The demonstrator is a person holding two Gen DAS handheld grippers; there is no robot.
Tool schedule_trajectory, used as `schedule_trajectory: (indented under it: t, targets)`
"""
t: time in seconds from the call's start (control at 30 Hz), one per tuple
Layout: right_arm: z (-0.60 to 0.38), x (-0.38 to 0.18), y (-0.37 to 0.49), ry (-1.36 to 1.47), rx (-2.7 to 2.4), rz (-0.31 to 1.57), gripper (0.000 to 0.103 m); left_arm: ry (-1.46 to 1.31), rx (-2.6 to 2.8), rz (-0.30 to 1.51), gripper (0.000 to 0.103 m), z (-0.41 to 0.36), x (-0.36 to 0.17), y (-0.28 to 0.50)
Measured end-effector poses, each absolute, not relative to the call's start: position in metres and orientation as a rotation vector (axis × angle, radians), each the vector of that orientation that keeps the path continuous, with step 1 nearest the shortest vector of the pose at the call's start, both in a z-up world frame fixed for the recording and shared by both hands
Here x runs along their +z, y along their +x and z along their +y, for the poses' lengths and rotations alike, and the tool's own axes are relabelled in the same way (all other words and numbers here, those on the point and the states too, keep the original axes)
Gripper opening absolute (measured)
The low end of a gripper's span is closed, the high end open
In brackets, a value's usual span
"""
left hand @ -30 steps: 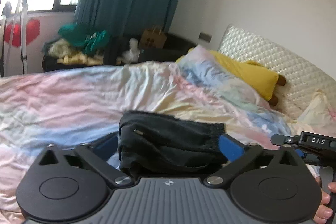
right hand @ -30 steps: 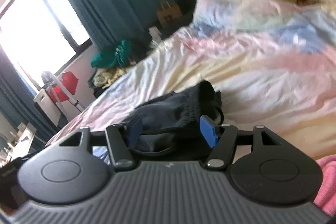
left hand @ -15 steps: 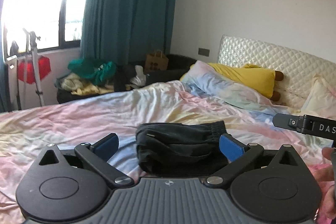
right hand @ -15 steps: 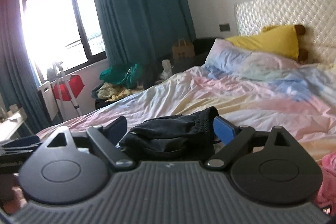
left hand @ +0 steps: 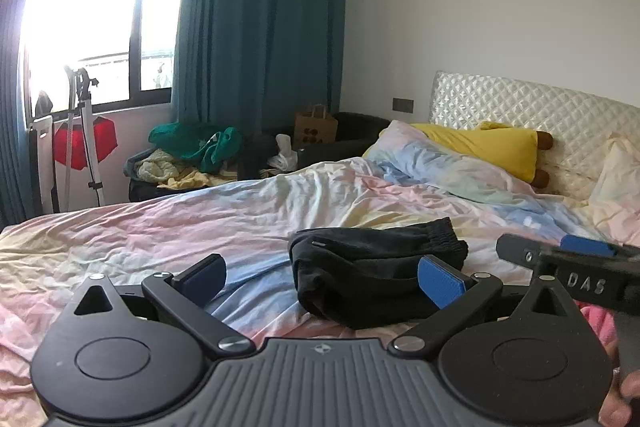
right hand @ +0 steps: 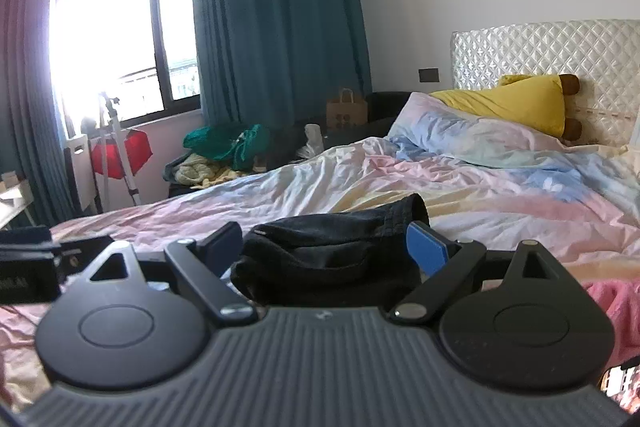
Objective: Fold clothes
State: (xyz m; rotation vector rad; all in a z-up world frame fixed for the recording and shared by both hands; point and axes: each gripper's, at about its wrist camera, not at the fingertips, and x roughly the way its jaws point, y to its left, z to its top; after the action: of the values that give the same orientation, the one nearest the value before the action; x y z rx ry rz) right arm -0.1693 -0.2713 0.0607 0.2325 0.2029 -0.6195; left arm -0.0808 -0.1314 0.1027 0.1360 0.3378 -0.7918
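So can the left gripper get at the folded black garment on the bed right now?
Probably yes. The left gripper is open, and the black garment lies on the bedspread just ahead, toward its right finger. Nothing sits between them.

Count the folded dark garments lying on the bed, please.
1: the folded black garment lies on the pastel bedsheet, just ahead of both open grippers. Others may be hidden.

Black garment (left hand: 372, 279) folded, bunched, lying on bed.
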Motion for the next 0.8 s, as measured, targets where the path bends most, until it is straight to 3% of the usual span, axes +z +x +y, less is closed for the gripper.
schedule_trajectory:
  t: [0.43,0.8]
  targets:
    - [-0.246,0.033,-0.147,0.126,-0.669,0.245,0.091,0.156,-0.764,0.407,0.103,-0.131,0.060,-0.054]
    - [-0.244,0.028,-0.144,0.116,-0.702,0.263,0.091,0.154,-0.759,0.414,0.103,-0.131,0.055,-0.048]
